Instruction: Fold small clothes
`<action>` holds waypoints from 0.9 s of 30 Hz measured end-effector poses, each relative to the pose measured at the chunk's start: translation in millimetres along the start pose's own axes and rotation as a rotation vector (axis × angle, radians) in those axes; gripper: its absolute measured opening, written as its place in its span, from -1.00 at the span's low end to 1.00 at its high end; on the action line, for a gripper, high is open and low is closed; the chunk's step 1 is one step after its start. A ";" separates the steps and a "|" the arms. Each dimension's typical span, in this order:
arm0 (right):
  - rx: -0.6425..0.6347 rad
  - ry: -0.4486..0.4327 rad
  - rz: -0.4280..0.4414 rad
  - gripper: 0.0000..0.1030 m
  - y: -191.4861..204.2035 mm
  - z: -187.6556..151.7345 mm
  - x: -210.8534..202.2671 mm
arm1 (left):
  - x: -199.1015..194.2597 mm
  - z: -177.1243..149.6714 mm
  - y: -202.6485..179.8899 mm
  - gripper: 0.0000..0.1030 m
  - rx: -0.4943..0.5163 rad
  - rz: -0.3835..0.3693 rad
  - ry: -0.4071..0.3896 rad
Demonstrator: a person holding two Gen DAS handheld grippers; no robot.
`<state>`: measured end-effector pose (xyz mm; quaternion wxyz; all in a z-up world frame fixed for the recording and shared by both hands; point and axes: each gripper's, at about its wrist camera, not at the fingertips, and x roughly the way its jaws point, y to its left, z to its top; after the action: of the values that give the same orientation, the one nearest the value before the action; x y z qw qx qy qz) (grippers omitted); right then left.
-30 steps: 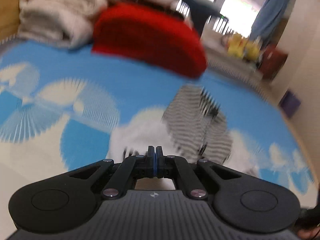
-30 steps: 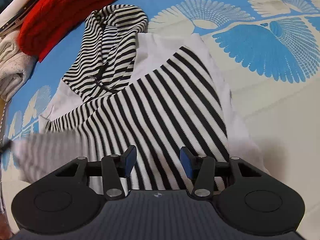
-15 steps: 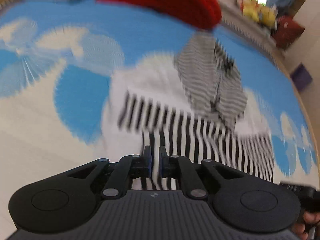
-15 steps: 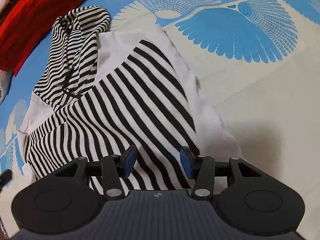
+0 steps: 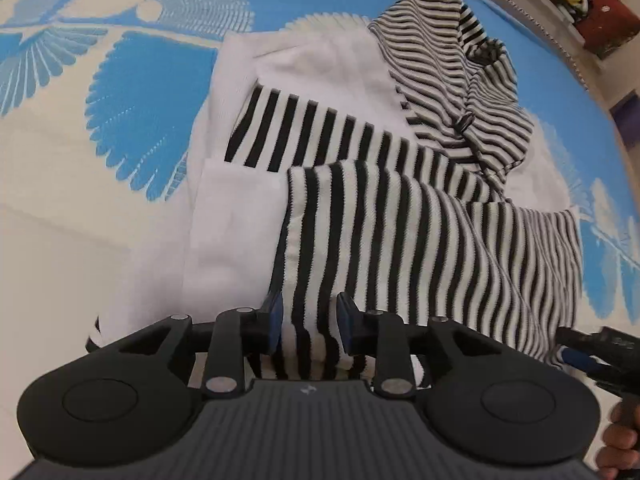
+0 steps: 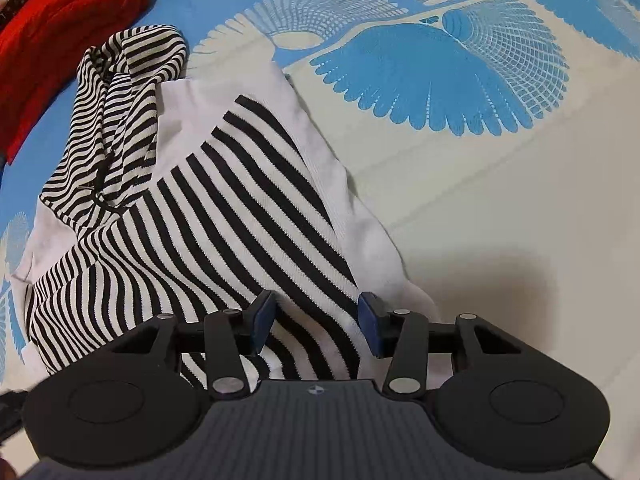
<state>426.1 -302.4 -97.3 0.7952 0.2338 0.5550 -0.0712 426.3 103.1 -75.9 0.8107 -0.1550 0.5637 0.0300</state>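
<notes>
Hoodie, striped knit, lies part-folded on sheet, soft, light, likely to slump, so best pinched at near hem through doubled layers; left gripper and right gripper both spread over hem, holding nothing.

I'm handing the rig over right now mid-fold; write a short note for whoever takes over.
Left gripper: open, jaws either side of the near edge of the striped hoodie, gripping nothing.
Right gripper: open, over the same garment's near edge, also empty.
The hoodie lies on the blue and white sheet, hood bunched at the far end, one striped sleeve laid across the body.
A red garment sits beyond the hood.
Done: sleeve folded in.
Left: probably grip the near edge and fold it toward the hood.
</notes>
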 end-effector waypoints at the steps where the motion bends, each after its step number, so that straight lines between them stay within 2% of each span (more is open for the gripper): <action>1: 0.010 -0.010 0.004 -0.07 0.0 0.8 -4.4 | -3.4 1.5 -3.6 -0.37 0.006 0.015 -0.018; 4: -0.025 -0.073 0.008 -0.03 5.4 4.4 -20.9 | -29.3 6.6 -17.8 -0.33 0.058 -0.003 -0.152; 6: -0.093 -0.125 0.001 0.01 11.8 6.2 -32.0 | -43.2 8.4 -27.9 -0.19 0.095 -0.017 -0.236; 9: -0.230 -0.195 -0.029 0.06 20.0 7.1 -44.3 | -53.4 6.5 -41.9 -0.19 0.131 -0.023 -0.307; 16: -0.381 -0.241 -0.077 0.07 21.2 8.5 -53.9 | -60.8 8.4 -62.2 -0.19 0.171 0.007 -0.377; 19: -0.373 -0.229 -0.065 0.08 15.4 12.8 -55.7 | -60.6 8.3 -66.6 -0.19 0.180 0.000 -0.394; 27: -0.358 -0.226 -0.070 0.08 -2.8 20.6 -61.5 | -56.9 6.0 -87.5 -0.19 0.265 0.043 -0.415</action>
<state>419.5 -323.1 -36.1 0.8781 0.0597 0.4740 -0.0249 430.6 28.9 -2.4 0.9217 -0.0260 0.3871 0.0042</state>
